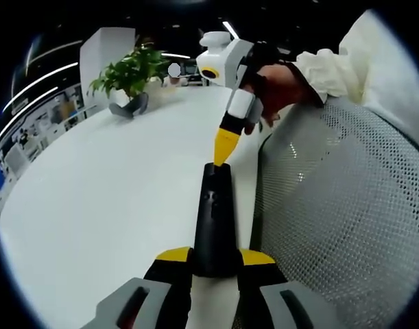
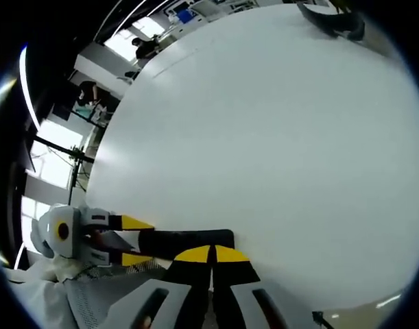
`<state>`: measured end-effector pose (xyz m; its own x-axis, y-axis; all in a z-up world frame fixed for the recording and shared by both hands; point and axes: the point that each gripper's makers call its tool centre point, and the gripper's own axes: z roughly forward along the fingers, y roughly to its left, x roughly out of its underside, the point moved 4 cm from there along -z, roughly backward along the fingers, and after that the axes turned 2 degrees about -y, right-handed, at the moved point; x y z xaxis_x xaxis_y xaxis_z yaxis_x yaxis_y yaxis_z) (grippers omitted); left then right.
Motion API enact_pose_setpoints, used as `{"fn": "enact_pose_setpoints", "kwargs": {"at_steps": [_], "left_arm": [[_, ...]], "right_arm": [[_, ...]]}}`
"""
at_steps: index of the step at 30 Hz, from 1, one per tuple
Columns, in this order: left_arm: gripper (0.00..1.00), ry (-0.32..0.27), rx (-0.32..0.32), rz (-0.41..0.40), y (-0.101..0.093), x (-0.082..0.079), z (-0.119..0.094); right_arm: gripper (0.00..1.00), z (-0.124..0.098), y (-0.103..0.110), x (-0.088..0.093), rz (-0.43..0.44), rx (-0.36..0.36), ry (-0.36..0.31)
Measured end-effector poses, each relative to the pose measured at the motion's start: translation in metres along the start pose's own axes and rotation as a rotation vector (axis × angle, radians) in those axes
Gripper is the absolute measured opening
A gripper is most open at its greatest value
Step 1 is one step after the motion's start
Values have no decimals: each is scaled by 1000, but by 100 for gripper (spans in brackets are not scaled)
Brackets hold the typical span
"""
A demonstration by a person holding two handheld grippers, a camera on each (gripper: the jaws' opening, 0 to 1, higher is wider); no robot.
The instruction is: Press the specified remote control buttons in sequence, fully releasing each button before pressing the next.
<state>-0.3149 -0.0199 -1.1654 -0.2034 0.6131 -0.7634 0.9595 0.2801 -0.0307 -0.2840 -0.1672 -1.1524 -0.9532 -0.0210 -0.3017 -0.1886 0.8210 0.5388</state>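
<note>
White and wide, the bench (image 1: 106,219) carries the scene under dark ceiling with strip lights. From the left gripper view, the left tool (image 1: 216,264) has its yellow-tipped jaws clamped on the near end of a black remote control (image 1: 214,223), which points away along the bench's edge, its far end raised toward the other tool. The right tool (image 1: 224,147) comes down from above in a person's hand (image 1: 281,86), white sleeve behind it; its yellow jaws are drawn together to a point, and that point touches the far end of the remote. From the right gripper view, the right tool (image 2: 210,255) shows its two yellow tips together, pressed against the remote control (image 2: 185,241), which lies crosswise just beyond them, with the left tool (image 2: 137,241) gripping its other end from the left. Just beside the remote on the right of the left gripper view stands a grey mesh chair back (image 1: 339,219). Well apart, at the bench's far side, sits a potted green plant (image 1: 130,75) with a dark curved object (image 1: 130,106) beside it.
</note>
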Motion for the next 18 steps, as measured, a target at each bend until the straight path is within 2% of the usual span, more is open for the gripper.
{"fn": "enact_pose_setpoints", "kwargs": {"at_steps": [5,10,13,18], "left_arm": [[24,5,1,15,0,0,1],[24,6,11,29,-2,-1,2],[24,6,14,32,-3,-2,3],[24,2,24,35,-5,-4,4]], "right_arm": [[0,1,0,-1,-31,9,4],[0,0,7,-4,-32,-36,-19],[0,2,12,-1,5,-84,0],[0,6,15,5,20,-110,45]]}}
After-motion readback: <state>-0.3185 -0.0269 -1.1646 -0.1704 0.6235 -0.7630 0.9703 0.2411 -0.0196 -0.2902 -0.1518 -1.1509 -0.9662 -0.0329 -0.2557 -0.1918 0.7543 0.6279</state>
